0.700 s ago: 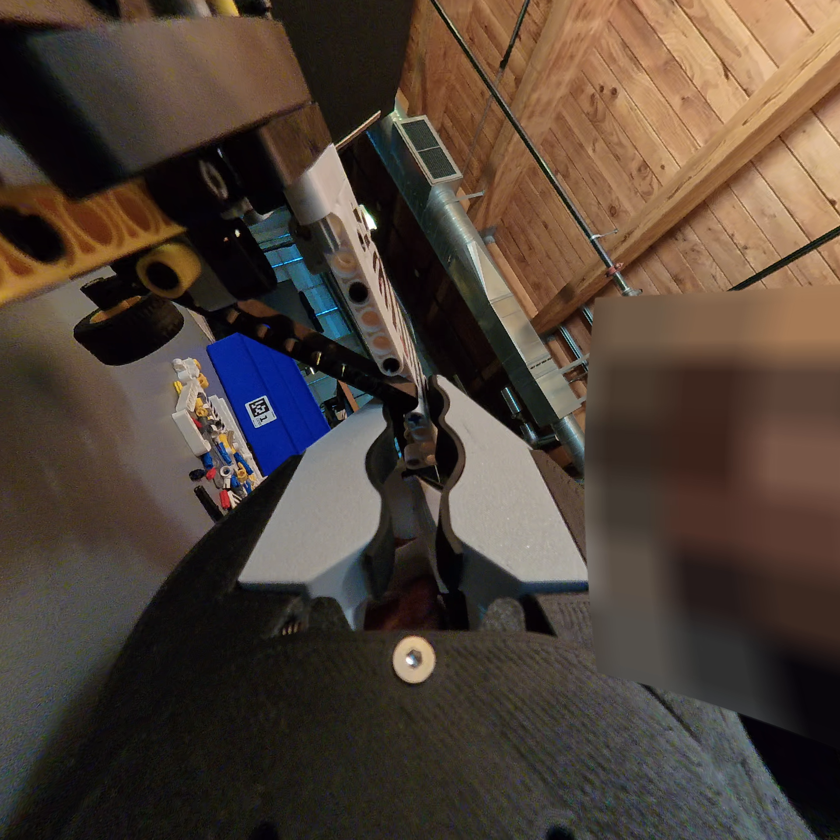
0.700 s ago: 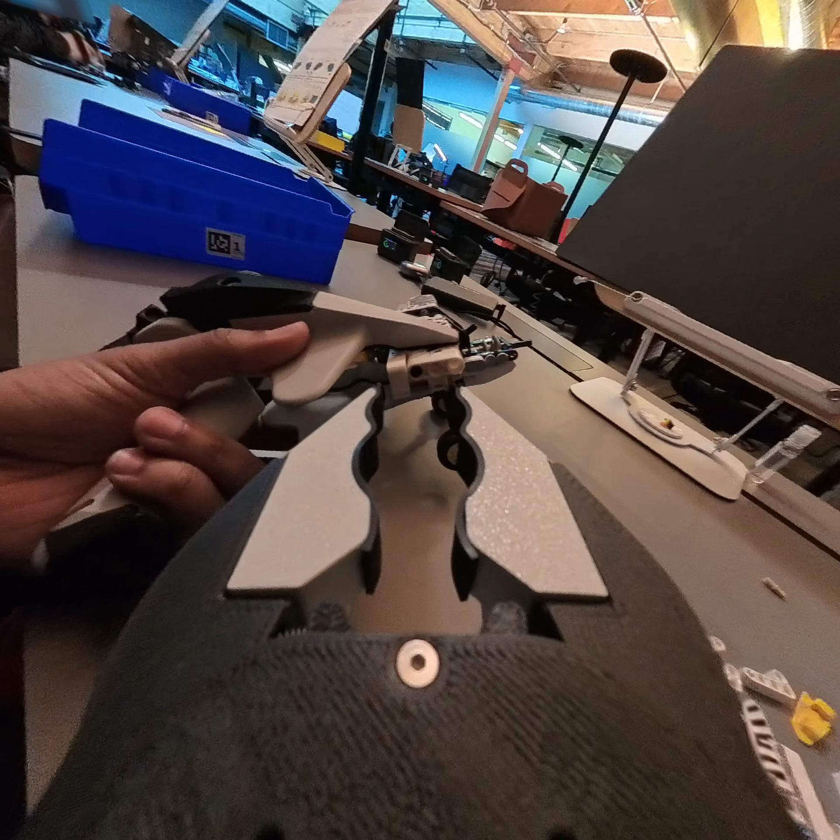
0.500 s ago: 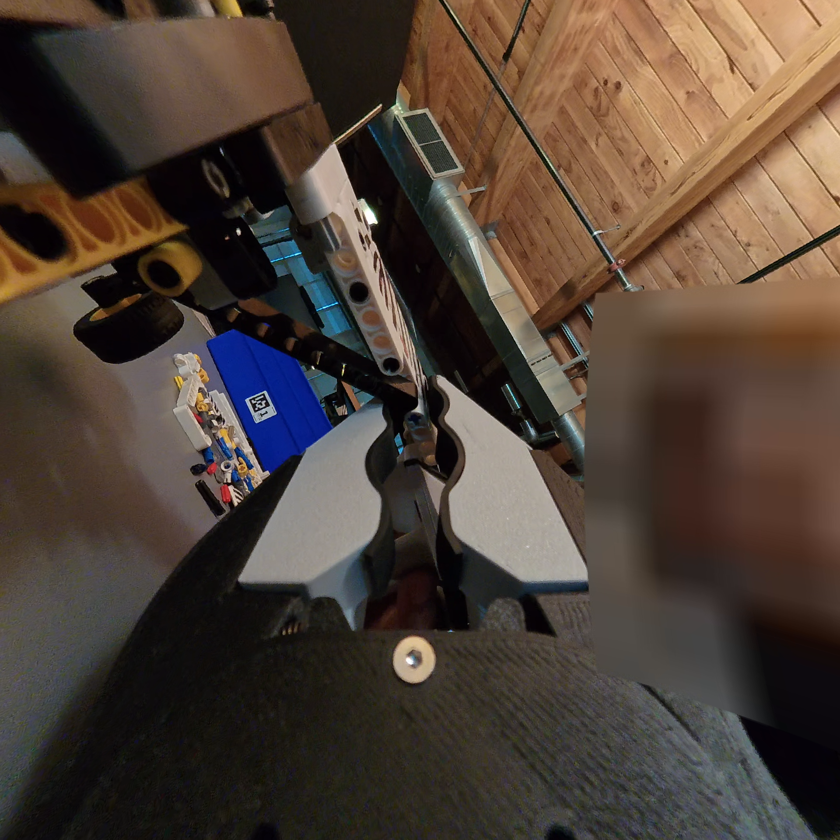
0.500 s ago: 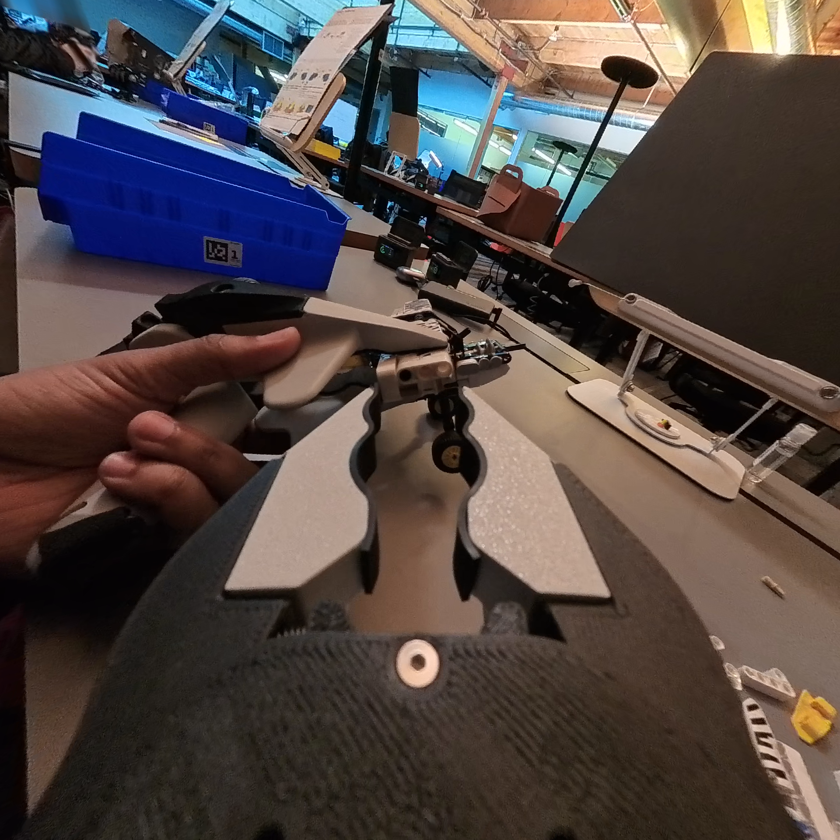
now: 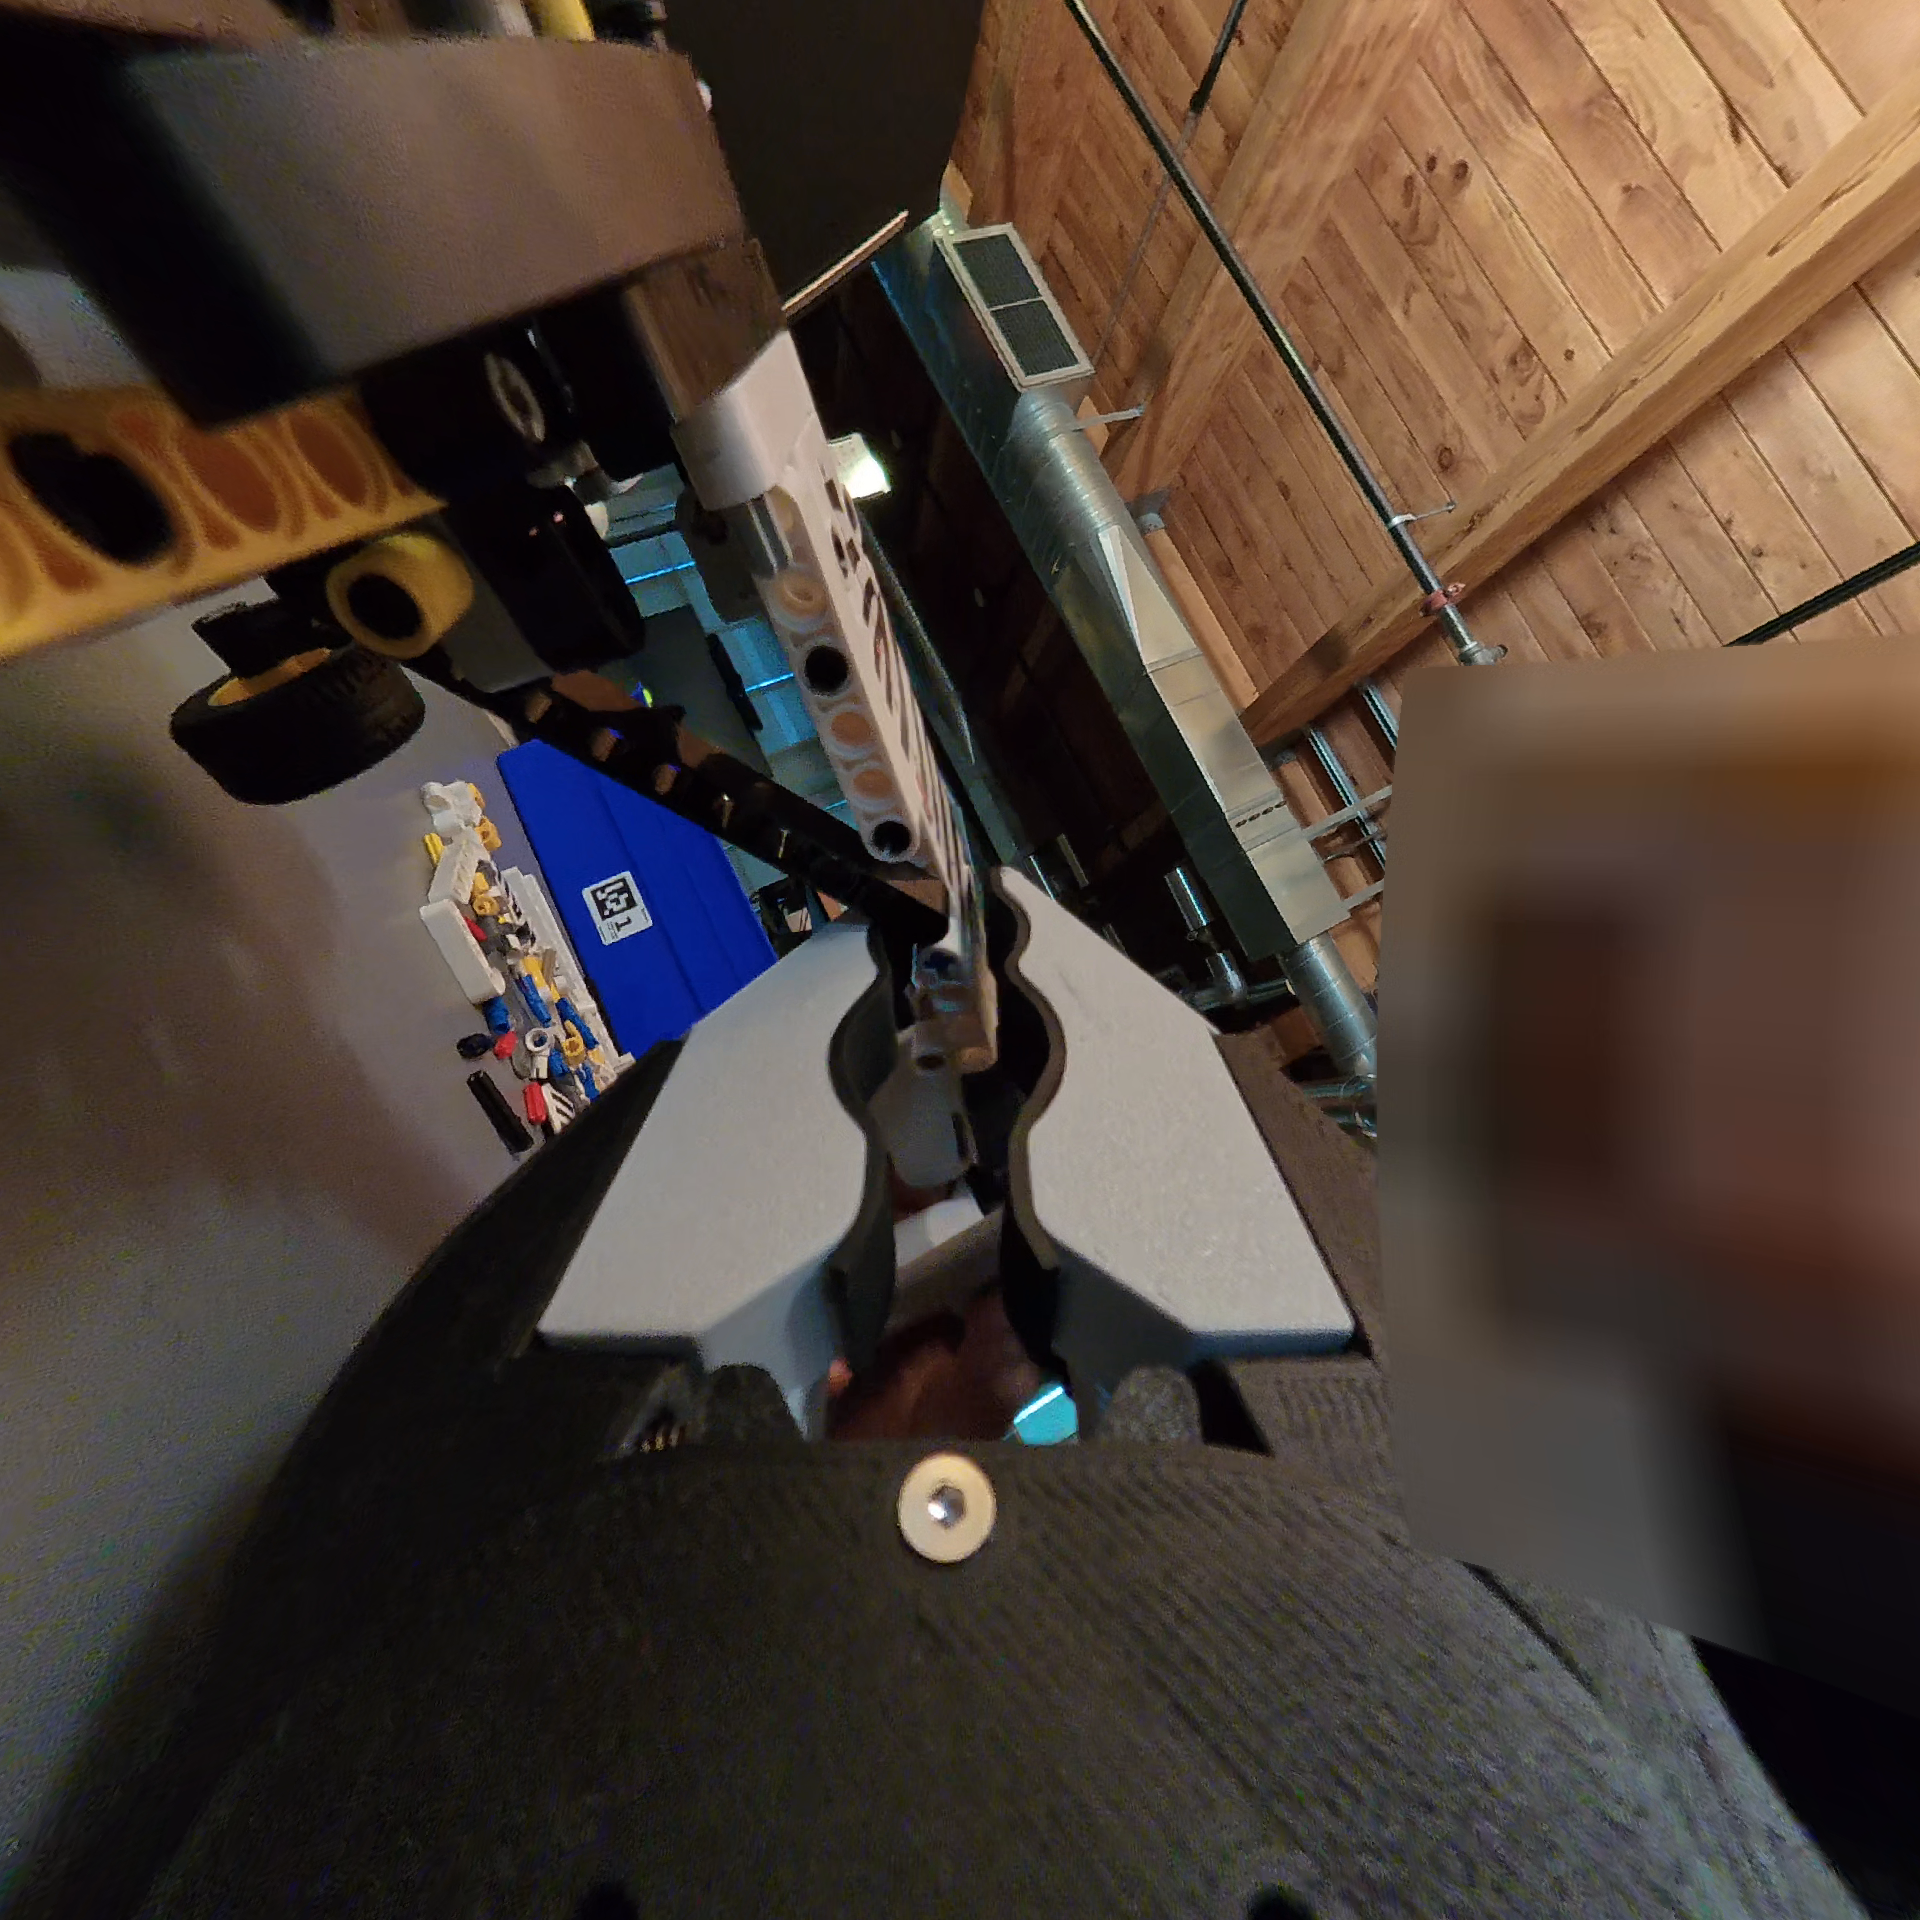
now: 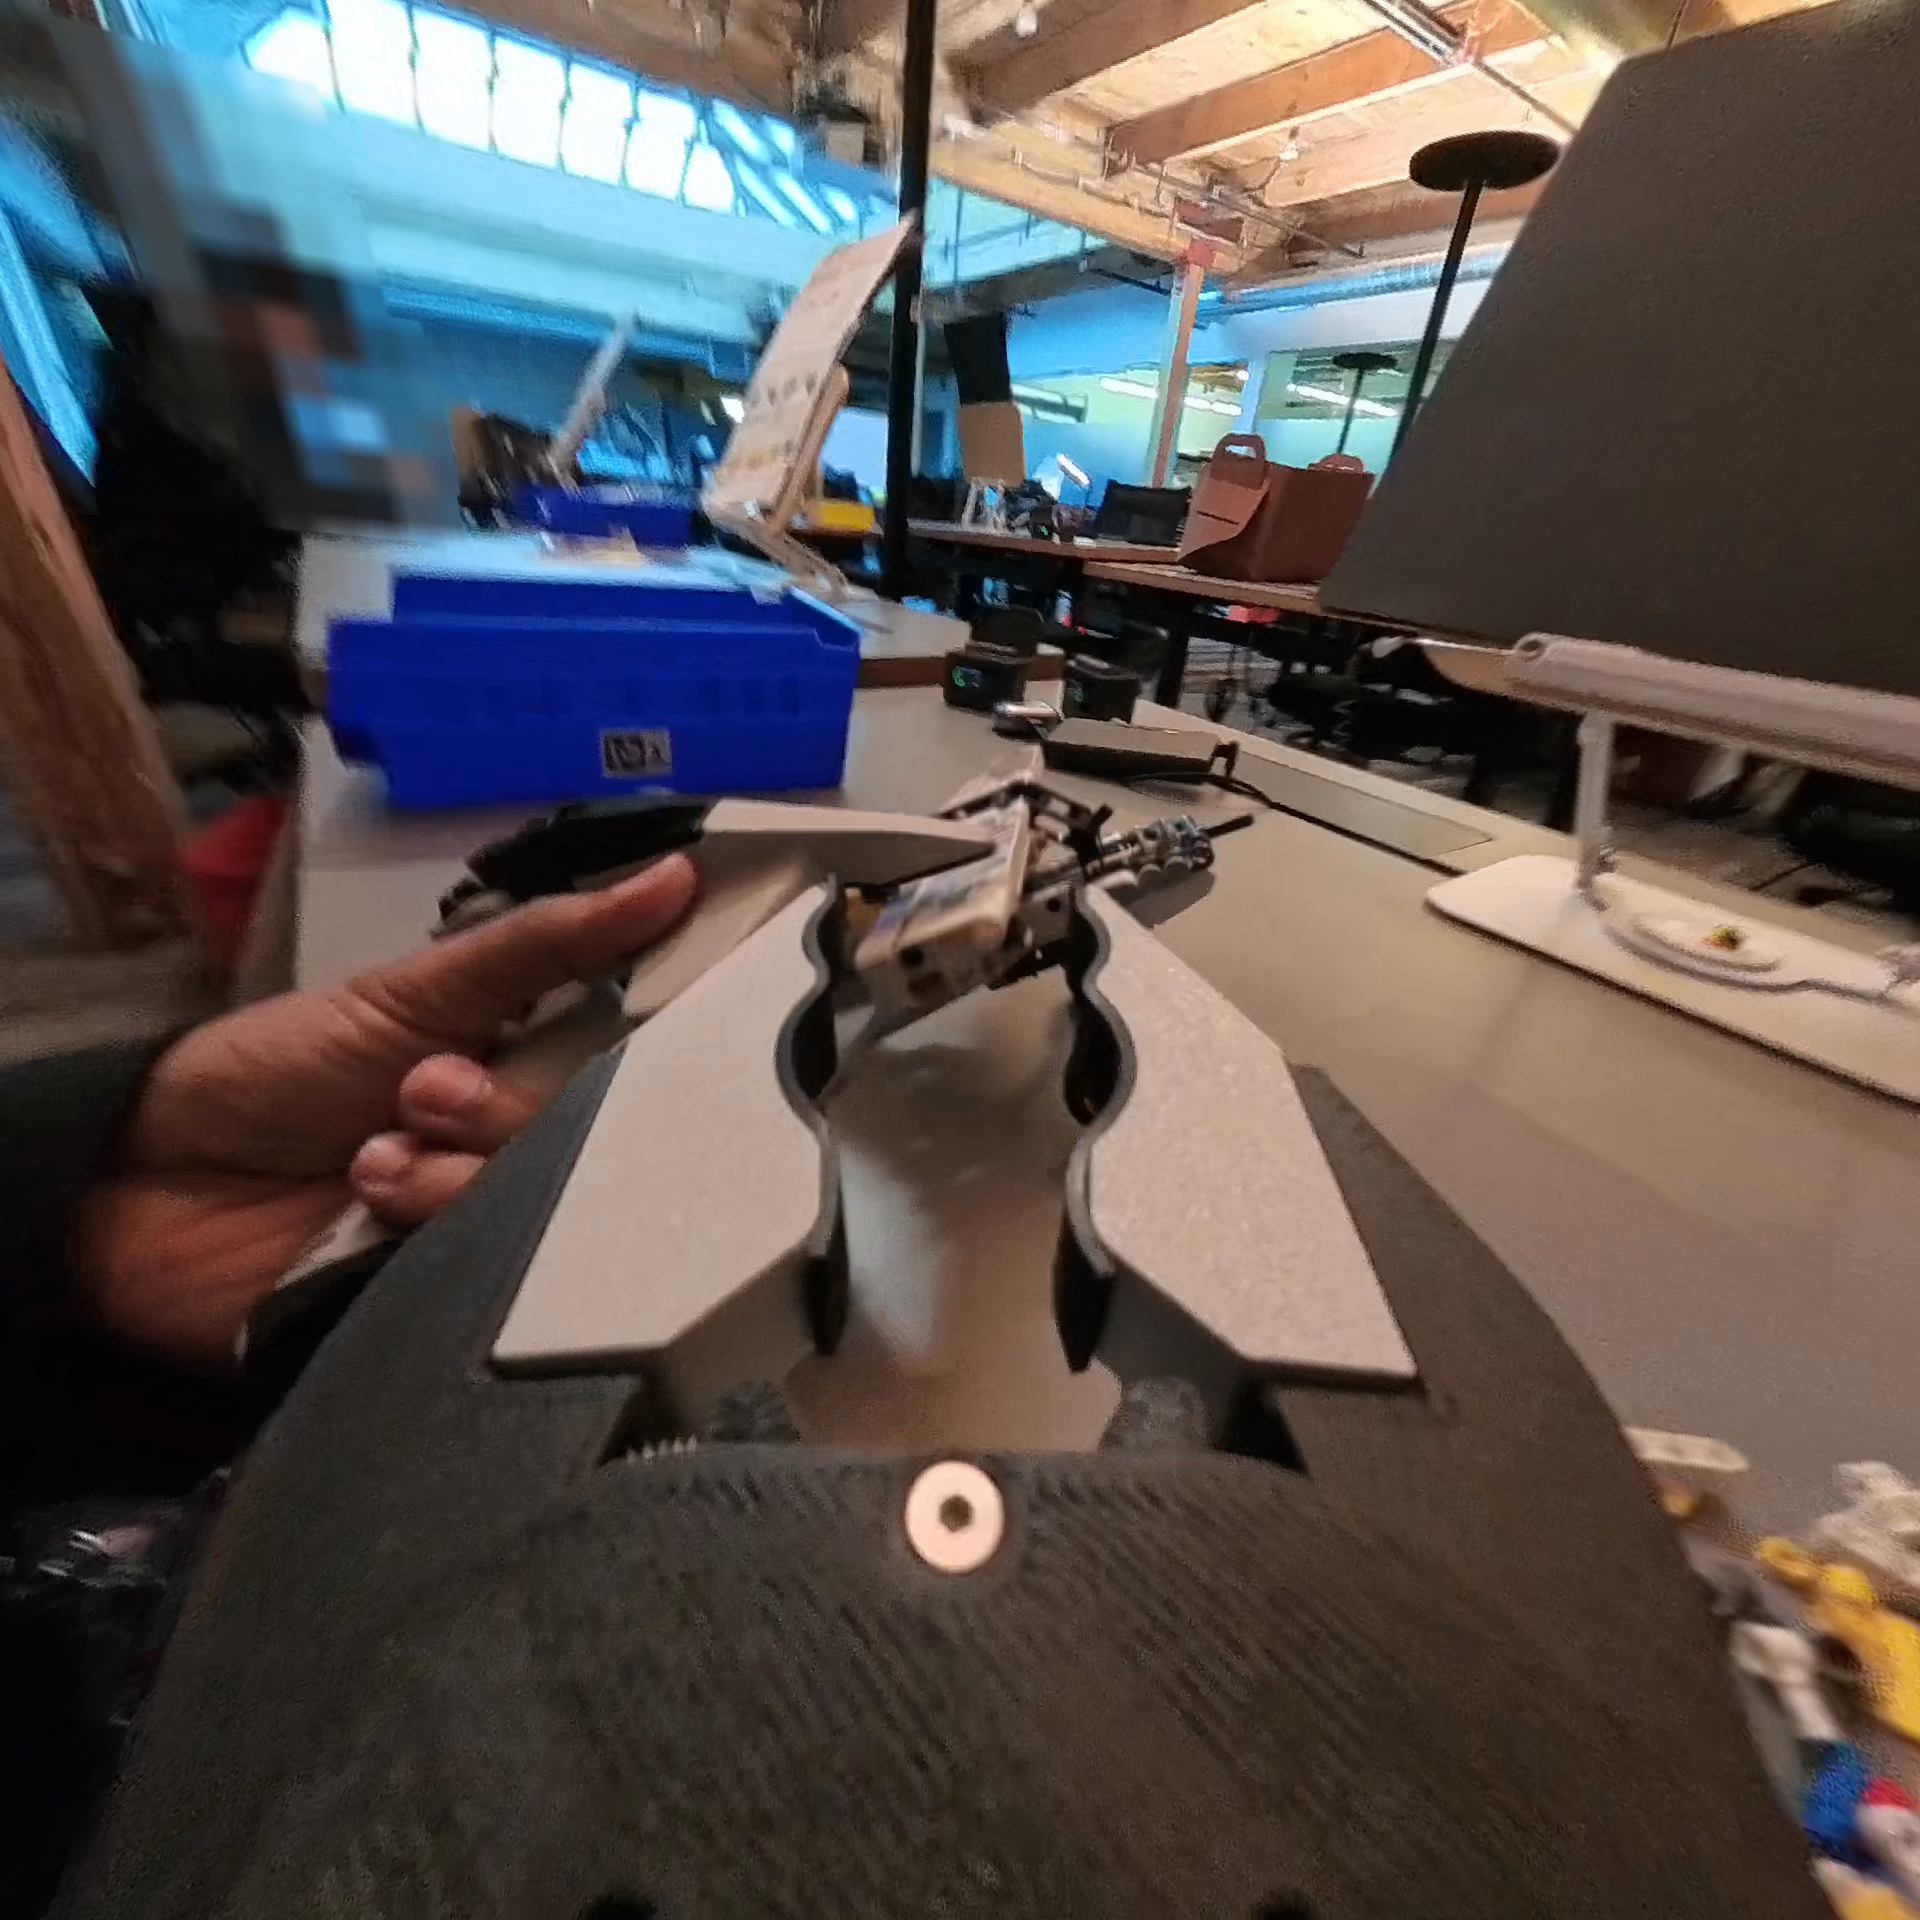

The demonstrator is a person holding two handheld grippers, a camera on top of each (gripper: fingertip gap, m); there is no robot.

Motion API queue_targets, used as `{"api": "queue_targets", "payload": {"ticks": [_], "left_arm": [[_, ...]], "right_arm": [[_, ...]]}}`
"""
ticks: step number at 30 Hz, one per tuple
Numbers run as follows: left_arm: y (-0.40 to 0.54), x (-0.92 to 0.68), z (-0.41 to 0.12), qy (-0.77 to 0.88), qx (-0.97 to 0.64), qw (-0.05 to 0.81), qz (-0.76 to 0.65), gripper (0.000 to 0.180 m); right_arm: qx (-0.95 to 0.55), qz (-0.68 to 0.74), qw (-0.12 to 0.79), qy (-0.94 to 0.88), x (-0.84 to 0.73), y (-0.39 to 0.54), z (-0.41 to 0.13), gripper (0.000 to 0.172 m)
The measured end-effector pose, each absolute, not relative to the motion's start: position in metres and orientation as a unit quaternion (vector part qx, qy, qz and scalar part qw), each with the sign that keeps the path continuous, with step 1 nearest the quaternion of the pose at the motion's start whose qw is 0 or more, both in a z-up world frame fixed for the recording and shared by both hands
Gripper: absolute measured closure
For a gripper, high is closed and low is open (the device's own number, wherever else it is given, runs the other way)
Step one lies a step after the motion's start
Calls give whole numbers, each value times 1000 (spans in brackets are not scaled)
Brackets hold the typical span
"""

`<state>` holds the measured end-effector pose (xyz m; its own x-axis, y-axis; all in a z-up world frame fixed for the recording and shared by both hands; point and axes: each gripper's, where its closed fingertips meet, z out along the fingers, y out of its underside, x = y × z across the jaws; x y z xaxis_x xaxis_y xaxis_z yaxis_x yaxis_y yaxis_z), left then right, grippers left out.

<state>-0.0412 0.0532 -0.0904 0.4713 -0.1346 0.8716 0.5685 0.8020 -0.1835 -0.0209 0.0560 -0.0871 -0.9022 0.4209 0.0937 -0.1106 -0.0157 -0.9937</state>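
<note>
My left gripper (image 5: 945, 935) is shut on a thin white panel of a building-brick model (image 5: 831, 665), which has white, black and yellow beams and a black wheel (image 5: 301, 727). The model reaches up and to the left from the fingertips. In the right wrist view a hand (image 6: 364, 1060) holds the left gripper (image 6: 977, 842), which grips the model (image 6: 925, 951) from the left above the grey table (image 6: 1455, 1143). My right gripper (image 6: 956, 904) is open. The model's white block sits between its fingertips, with room on both sides.
A blue bin (image 6: 592, 686) stands behind the model and also shows in the left wrist view (image 5: 634, 894). Loose small bricks lie beside it (image 5: 509, 977) and at the lower right (image 6: 1849, 1621). A white stand (image 6: 1662, 935) and a dark panel (image 6: 1662, 364) are on the right. Only a small space, under 4 cm, lies between the two pairs of fingers.
My right gripper's jaws have opened wider, and its view has swung and blurred. The wheel seen at its right finger earlier is gone from there. My left gripper stays shut on the model.
</note>
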Motion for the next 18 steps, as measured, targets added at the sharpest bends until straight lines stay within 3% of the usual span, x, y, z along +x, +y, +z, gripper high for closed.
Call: {"api": "queue_targets", "payload": {"ticks": [4,5,10,14,18], "left_arm": [[67,-29,-100,-492,-254,794,-251,127],[68,-24,-101,-496,-253,789,-258,126],[56,-11,-108,-524,-221,776,-274,127],[59,-19,-117,-551,-225,759,-262,145],[64,-25,-120,-560,-231,757,-246,164]], "right_arm": [[-174,764,79,-616,-29,79,-72,130],[-188,765,63,-613,-33,85,-73,128],[-243,745,-1,-621,-48,100,-82,127],[-264,716,-106,-638,-44,85,-89,128],[-275,703,-118,-645,-46,76,-96,138]]}}
